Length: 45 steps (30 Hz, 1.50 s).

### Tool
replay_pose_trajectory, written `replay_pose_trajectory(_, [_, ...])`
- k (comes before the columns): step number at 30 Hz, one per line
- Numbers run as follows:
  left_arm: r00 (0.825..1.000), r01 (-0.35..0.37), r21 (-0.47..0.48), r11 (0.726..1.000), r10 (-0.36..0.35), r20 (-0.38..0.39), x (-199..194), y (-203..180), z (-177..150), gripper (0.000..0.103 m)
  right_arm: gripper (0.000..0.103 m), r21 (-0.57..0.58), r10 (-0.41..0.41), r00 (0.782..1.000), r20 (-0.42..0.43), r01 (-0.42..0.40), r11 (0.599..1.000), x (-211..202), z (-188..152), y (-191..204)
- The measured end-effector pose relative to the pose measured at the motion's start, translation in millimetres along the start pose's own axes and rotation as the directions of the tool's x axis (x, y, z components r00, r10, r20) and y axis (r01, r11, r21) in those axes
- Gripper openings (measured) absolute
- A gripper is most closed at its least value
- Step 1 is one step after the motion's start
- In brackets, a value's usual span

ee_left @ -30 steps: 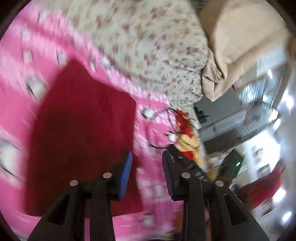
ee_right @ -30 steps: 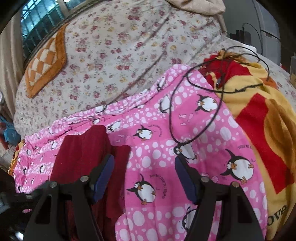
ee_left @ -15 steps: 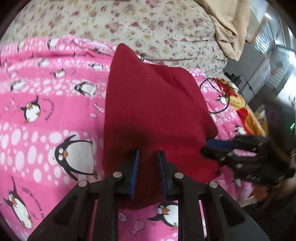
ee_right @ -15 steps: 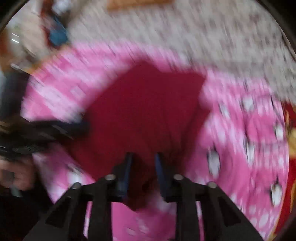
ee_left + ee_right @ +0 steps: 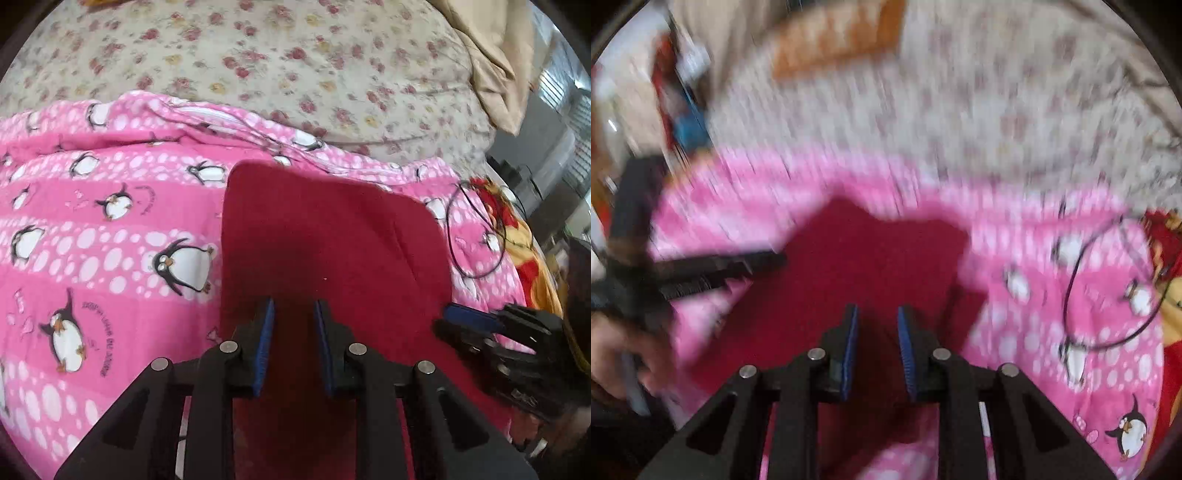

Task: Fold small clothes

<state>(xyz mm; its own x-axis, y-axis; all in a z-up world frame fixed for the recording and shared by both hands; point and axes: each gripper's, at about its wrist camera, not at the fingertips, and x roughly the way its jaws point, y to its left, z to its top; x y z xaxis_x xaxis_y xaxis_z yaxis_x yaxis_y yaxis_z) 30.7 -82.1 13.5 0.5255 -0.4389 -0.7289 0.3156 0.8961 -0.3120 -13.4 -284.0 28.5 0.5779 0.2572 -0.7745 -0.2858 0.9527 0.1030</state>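
Observation:
A dark red garment [image 5: 325,243] lies spread on a pink penguin blanket [image 5: 110,236]; it also shows, blurred, in the right wrist view [image 5: 864,262]. My left gripper [image 5: 293,314] is over the garment's near edge, its blue pads a narrow gap apart with red cloth between them. My right gripper [image 5: 875,321] stands the same way at another near edge, and shows in the left wrist view [image 5: 465,317] at the garment's right side. The left gripper appears in the right wrist view [image 5: 738,266] at the garment's left.
A floral quilt [image 5: 295,66] covers the bed beyond the blanket. A black cable loop [image 5: 476,240] lies on the blanket to the right, next to a red and yellow towel [image 5: 528,258]. A beige cloth [image 5: 495,48] hangs at the far right.
Both grippers swung over the red garment and narrowed from wide open to a small gap at its near edge. The garment now lies flatter and more spread out.

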Motion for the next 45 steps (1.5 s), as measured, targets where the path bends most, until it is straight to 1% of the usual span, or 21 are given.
replay_pose_trajectory(1, [1.000,0.000,0.014,1.000,0.000,-0.017,-3.0,-3.2,4.0,0.007,0.021,0.011,-0.003,0.999,-0.041,0.004,1.000,10.4,-4.3,-2.8])
replay_pose_trajectory(3, [0.999,0.043,0.002,0.999,-0.043,-0.031,-7.9,-4.1,18.8,0.007,0.021,0.031,0.017,1.000,-0.013,-0.017,0.999,2.9,6.4,-6.2])
replay_pose_trajectory(4, [0.998,0.065,0.000,0.998,-0.065,-0.016,-9.6,-3.9,31.1,0.007,0.021,0.023,0.012,1.000,0.024,-0.013,1.000,-4.3,11.4,-5.5])
replay_pose_trajectory(7, [0.999,0.035,-0.011,0.999,-0.035,0.028,0.2,0.4,65.0,0.008,0.021,0.034,-0.060,0.984,0.169,0.055,0.998,-20.3,31.9,-10.1])
replay_pose_trajectory(8, [0.999,0.037,-0.029,0.999,-0.037,0.012,10.0,2.0,74.6,0.008,0.021,0.073,-0.068,0.974,0.218,0.053,0.996,-20.9,40.8,-17.7])
replay_pose_trajectory(10, [0.999,0.018,-0.048,0.999,-0.019,-0.034,33.9,3.2,84.7,0.008,0.021,0.120,-0.101,0.965,0.241,0.074,0.990,-13.1,53.5,-30.2])
replay_pose_trajectory(13, [0.988,-0.044,-0.017,0.999,0.041,-0.148,79.2,0.4,77.8,0.008,0.021,0.150,-0.069,0.974,0.215,0.037,0.988,14.3,65.9,-41.0])
replay_pose_trajectory(14, [0.981,-0.068,0.003,0.998,0.068,-0.183,90.9,-0.7,71.5,0.009,0.021,0.145,-0.080,0.981,0.176,0.055,0.988,28.8,68.0,-43.4])
replay_pose_trajectory(17, [0.982,-0.078,0.022,0.997,0.081,-0.171,90.5,-4.5,68.6,0.011,0.021,0.161,-0.072,0.997,-0.003,0.072,0.984,67.5,54.1,-49.7])
replay_pose_trajectory(20, [0.981,-0.079,0.030,0.996,0.083,-0.177,92.7,-5.0,70.7,0.011,0.033,0.222,-0.054,0.998,-0.008,0.055,0.974,65.1,48.2,-58.4])
replay_pose_trajectory(23, [0.983,-0.073,0.017,0.997,0.075,-0.167,87.8,-3.7,72.0,0.012,0.034,0.236,-0.057,0.998,0.002,0.055,0.970,61.0,46.3,-57.7])
replay_pose_trajectory(26, [0.989,-0.054,0.035,0.998,0.058,-0.138,65.5,-4.5,74.3,0.014,0.034,0.254,-0.063,0.996,0.070,0.043,0.966,38.4,46.9,-57.5])
replay_pose_trajectory(28, [0.995,-0.013,0.021,1.000,0.015,-0.099,40.9,-2.0,73.4,0.023,0.036,0.277,-0.058,0.989,0.139,0.017,0.961,15.8,43.6,-62.3])
replay_pose_trajectory(30, [0.997,0.044,-0.005,0.999,-0.045,-0.059,15.4,4.6,67.3,0.041,0.042,0.317,-0.033,0.980,0.197,-0.032,0.948,-4.7,35.2,-72.5])
replay_pose_trajectory(32, [0.996,0.082,-0.005,0.997,-0.082,-0.034,-2.4,10.5,56.1,0.048,0.049,0.376,0.006,0.972,0.235,-0.096,0.921,-21.5,23.1,-84.3])
replay_pose_trajectory(35, [0.995,0.088,0.037,0.995,-0.087,-0.041,-8.2,13.4,36.3,0.048,0.061,0.418,0.057,0.963,0.263,-0.167,0.893,-35.8,9.6,-88.9])
replay_pose_trajectory(37, [0.995,0.089,0.068,0.994,-0.085,-0.058,-3.8,14.1,24.8,0.048,0.084,0.419,0.106,0.955,0.276,-0.219,0.881,-40.4,-0.6,-85.2])
replay_pose_trajectory(39, [0.990,0.122,0.068,0.990,-0.116,-0.079,3.9,17.4,13.1,0.049,0.095,0.419,0.154,0.953,0.259,-0.255,0.871,-34.8,-7.7,-80.0])
replay_pose_trajectory(41, [0.991,0.127,0.077,0.989,-0.123,-0.047,4.8,19.5,4.4,0.051,0.095,0.441,0.229,0.947,0.225,-0.309,0.843,-21.4,-15.1,-78.7])
replay_pose_trajectory(43, [0.987,0.162,0.079,0.984,-0.162,-0.004,4.1,24.4,-3.5,0.055,0.095,0.492,0.330,0.930,0.164,-0.367,0.789,-0.9,-22.4,-78.0])
replay_pose_trajectory(45, [0.981,0.192,0.070,0.979,-0.193,0.009,4.7,30.4,-9.3,0.056,0.096,0.545,0.364,0.922,0.129,-0.373,0.751,15.5,-30.0,-79.5])
